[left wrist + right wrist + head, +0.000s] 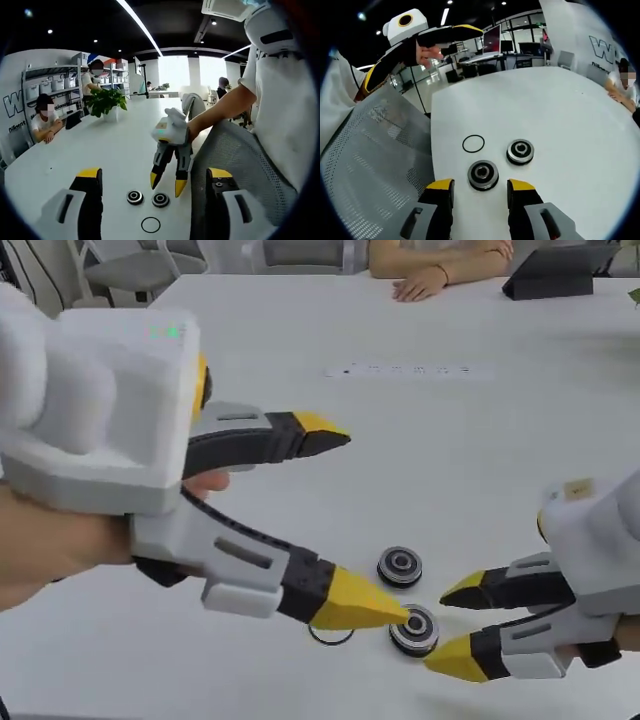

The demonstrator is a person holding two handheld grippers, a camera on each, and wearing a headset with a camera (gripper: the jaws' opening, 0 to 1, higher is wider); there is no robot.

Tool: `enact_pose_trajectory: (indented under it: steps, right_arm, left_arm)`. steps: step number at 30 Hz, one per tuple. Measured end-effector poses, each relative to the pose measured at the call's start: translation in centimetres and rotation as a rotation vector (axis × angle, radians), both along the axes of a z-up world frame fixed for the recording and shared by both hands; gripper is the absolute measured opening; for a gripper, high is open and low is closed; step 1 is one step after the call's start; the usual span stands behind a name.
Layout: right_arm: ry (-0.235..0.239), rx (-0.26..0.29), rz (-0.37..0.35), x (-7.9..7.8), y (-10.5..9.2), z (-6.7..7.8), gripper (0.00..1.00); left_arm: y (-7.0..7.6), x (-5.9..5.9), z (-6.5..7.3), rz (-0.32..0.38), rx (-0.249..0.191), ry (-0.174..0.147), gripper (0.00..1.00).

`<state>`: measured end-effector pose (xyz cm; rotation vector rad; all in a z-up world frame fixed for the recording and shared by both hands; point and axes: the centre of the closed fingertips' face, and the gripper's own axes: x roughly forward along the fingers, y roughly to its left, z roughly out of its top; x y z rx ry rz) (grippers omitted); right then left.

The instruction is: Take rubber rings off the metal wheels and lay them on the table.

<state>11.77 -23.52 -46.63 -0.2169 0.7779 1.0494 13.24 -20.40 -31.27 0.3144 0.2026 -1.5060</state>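
The left claw (360, 525) is released, and its two yellow-tipped jaws stand wide apart above the white table (450, 440). Just under the tip of its lower jaw lies one loose rubber ring (330, 636), flat on the table and partly hidden by that jaw. To the right of the ring, beside the same tip, the near wheel (414, 630) lies flat. The far wheel (400, 566) lies just beyond it, not touching it. Both metal wheels show a dark outer band. The right claw (445, 628) is also released and grasps nothing. Its jaws point at the near wheel, which in the right gripper view sits just in front of the gap between the two tips, with the far wheel and the ring further ahead.
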Motion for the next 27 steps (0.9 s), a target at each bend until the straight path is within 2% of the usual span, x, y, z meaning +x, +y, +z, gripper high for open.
enact_pose_trajectory:
  steps: [2, 4, 6, 10, 13, 19, 20, 22, 27]
  right_arm:
    - [-0.005, -0.009, 0.005, 0.0, 0.0, -0.2, 0.39]
    - [-0.008, -0.018, 0.005, 0.0, -0.1, -0.4, 0.36]
    - [-0.006, -0.020, 0.006, 0.0, -0.1, -0.5, 0.36]
    - [0.003, -0.016, 0.000, 0.0, -0.1, -0.6, 0.35]
    - [-0.001, -0.011, -0.002, 0.0, 0.0, -0.5, 0.34]
    - [0.008, -0.008, -0.006, 0.0, 0.0, -0.7, 0.32]
    - [0.008, -0.009, -0.006, -0.1, 0.0, -0.7, 0.32]
    - [0.006, -0.011, -0.004, -0.1, 0.0, -0.8, 0.32]
    - [0.010, -0.021, -0.005, -0.1, -0.1, -0.9, 0.31]
  left_arm:
    - [-0.3, 0.0, -0.1, -0.004, -0.002, -0.001, 0.81]
    - [-1.3, -0.1, -0.7, -0.027, 0.006, -0.019, 0.79]
    - [-2.0, -0.3, -1.3, -0.050, 0.012, -0.021, 0.78]
    - [-2.8, -0.5, -2.3, -0.084, 0.023, -0.021, 0.68]
    - [-3.3, -0.2, -3.5, -0.090, 0.045, -0.032, 0.65]
    - [-4.0, 0.0, -5.9, -0.095, 0.083, -0.024, 0.57]
    - [-3.9, -0.1, -6.7, -0.115, 0.118, -0.049, 0.56]
    - [-4.2, 0.0, -7.4, -0.118, 0.132, -0.062, 0.55]
    - [-4.5, 0.4, -9.4, -0.112, 0.150, -0.042, 0.48]
